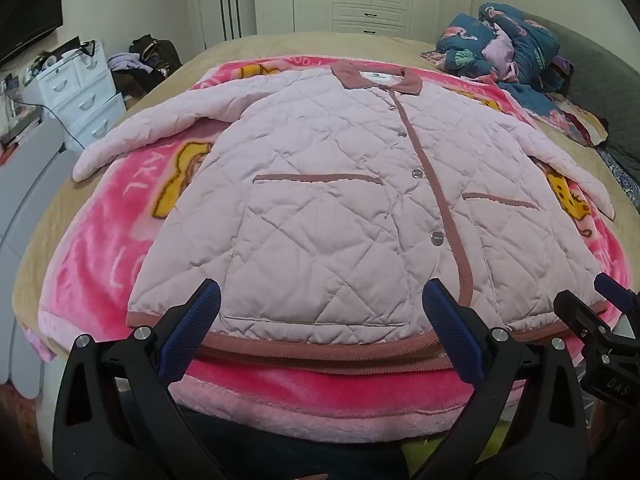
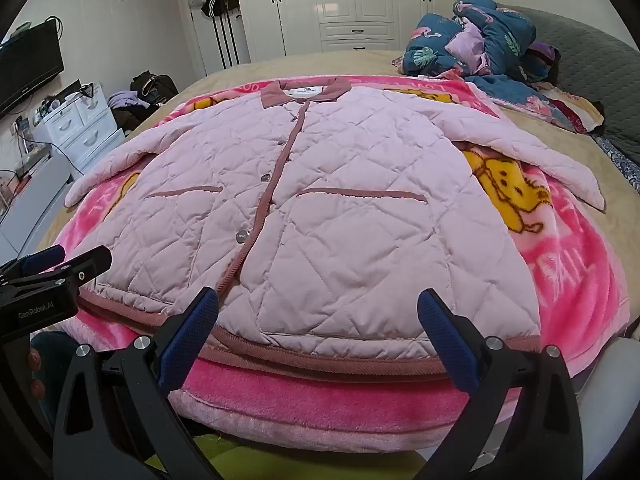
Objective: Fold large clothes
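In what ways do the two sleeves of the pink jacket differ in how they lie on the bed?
1. The left-hand sleeve in both views stretches out nearly straight, while the right-hand sleeve slopes down toward the near edge.
2. The left-hand sleeve's cuff ends near the pink blanket's edge; the right-hand sleeve crosses the blanket's yellow bear print.

Both sleeves are pale pink, quilted, spread away from the jacket body and not yet folded.

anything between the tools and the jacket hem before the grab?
Nothing visible. The jacket lies flat on the pink blanket, buttoned, hem nearest the camera. The left tool and right tool both hang open just above the hem. The bedding pile sits far off.
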Motion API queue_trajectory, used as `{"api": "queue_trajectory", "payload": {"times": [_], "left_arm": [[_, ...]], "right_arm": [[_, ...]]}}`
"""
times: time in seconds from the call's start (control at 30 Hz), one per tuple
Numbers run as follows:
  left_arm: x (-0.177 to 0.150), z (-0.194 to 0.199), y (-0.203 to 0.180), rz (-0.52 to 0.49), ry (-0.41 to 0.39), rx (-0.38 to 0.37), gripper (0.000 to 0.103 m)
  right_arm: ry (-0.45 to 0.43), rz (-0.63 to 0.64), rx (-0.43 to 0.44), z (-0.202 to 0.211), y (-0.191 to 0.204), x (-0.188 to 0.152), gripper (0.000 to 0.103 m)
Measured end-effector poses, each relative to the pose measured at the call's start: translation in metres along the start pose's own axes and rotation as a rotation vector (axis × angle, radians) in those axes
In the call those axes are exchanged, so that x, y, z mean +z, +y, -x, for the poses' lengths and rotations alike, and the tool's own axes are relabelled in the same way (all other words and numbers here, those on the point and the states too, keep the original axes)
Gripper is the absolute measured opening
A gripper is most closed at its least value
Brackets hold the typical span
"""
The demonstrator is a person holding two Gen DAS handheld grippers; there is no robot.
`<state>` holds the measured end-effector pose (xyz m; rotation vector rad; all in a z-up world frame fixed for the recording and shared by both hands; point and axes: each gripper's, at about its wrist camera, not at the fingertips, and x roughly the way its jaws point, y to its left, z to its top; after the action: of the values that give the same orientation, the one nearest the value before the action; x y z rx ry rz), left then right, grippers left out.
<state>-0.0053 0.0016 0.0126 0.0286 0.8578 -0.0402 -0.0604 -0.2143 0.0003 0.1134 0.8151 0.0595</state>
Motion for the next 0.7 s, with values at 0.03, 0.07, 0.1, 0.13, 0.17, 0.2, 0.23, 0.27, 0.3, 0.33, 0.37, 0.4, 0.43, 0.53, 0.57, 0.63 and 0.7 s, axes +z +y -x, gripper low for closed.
{"api": "queue_trajectory", "payload": {"times": [0.03, 0.07, 0.1, 0.13, 0.17, 0.2, 0.23, 0.27, 0.3, 0.33, 0.37, 0.4, 0.43, 0.53, 0.57, 0.63, 0.7], "left_arm": [[0.0003, -0.0005, 0.0000, 0.001, 0.000, 0.000, 0.095], [0.0003, -0.0004, -0.0001, 0.002, 0.000, 0.000, 0.095], [0.0005, -0.0005, 0.0001, 0.003, 0.001, 0.000, 0.095], [0.0006, -0.0005, 0.0001, 0.003, 0.002, 0.001, 0.095], [0.0007, -0.0001, 0.0000, 0.002, 0.002, 0.000, 0.095], [0.0007, -0.0001, -0.0002, 0.003, 0.001, 0.000, 0.095], [0.0009, -0.0002, -0.0001, 0.004, 0.001, 0.001, 0.095], [0.0012, -0.0002, -0.0002, 0.005, 0.002, 0.001, 0.095], [0.0006, -0.0001, -0.0001, 0.003, 0.001, -0.001, 0.095], [0.0005, -0.0002, -0.0002, 0.002, 0.001, 0.001, 0.095], [0.0009, 0.0000, -0.0004, 0.001, -0.001, 0.002, 0.095], [0.0005, -0.0001, -0.0001, 0.002, 0.000, 0.002, 0.095], [0.0001, -0.0003, 0.0000, 0.004, 0.000, 0.001, 0.095], [0.0003, -0.0006, 0.0000, 0.002, -0.001, 0.004, 0.095], [0.0005, -0.0008, 0.0002, 0.003, 0.001, 0.004, 0.095], [-0.0002, -0.0004, 0.0002, 0.005, 0.000, 0.002, 0.095], [-0.0002, -0.0006, 0.0000, 0.006, 0.001, 0.001, 0.095]], "right_arm": [[0.002, 0.002, -0.002, -0.0001, 0.0001, 0.0001, 0.099], [0.003, 0.002, -0.001, -0.0005, 0.0002, 0.0000, 0.099], [0.001, 0.001, -0.001, -0.0002, 0.0001, -0.0001, 0.099], [0.001, 0.001, -0.001, -0.0001, -0.0001, -0.0001, 0.099], [0.001, 0.001, -0.002, -0.0001, -0.0001, -0.0001, 0.099], [0.001, 0.001, -0.003, -0.0002, -0.0001, -0.0001, 0.099], [0.000, 0.001, -0.003, -0.0001, 0.0000, -0.0002, 0.099], [0.002, 0.001, -0.001, -0.0006, 0.0000, -0.0002, 0.099], [0.002, 0.002, -0.002, -0.0004, -0.0001, -0.0003, 0.099], [0.001, 0.001, -0.001, -0.0002, -0.0004, 0.0000, 0.099], [0.002, 0.001, 0.000, -0.0005, -0.0004, -0.0001, 0.099], [0.003, 0.001, -0.002, -0.0007, -0.0003, -0.0002, 0.099], [0.003, 0.000, -0.001, -0.0007, -0.0004, -0.0001, 0.099], [0.002, 0.000, -0.002, -0.0006, -0.0006, 0.0000, 0.099], [0.001, 0.000, -0.002, -0.0006, -0.0005, 0.0000, 0.099], [0.001, -0.001, -0.001, -0.0003, -0.0006, 0.0002, 0.099], [0.000, 0.000, -0.002, 0.0002, -0.0002, 0.0004, 0.099]]}}
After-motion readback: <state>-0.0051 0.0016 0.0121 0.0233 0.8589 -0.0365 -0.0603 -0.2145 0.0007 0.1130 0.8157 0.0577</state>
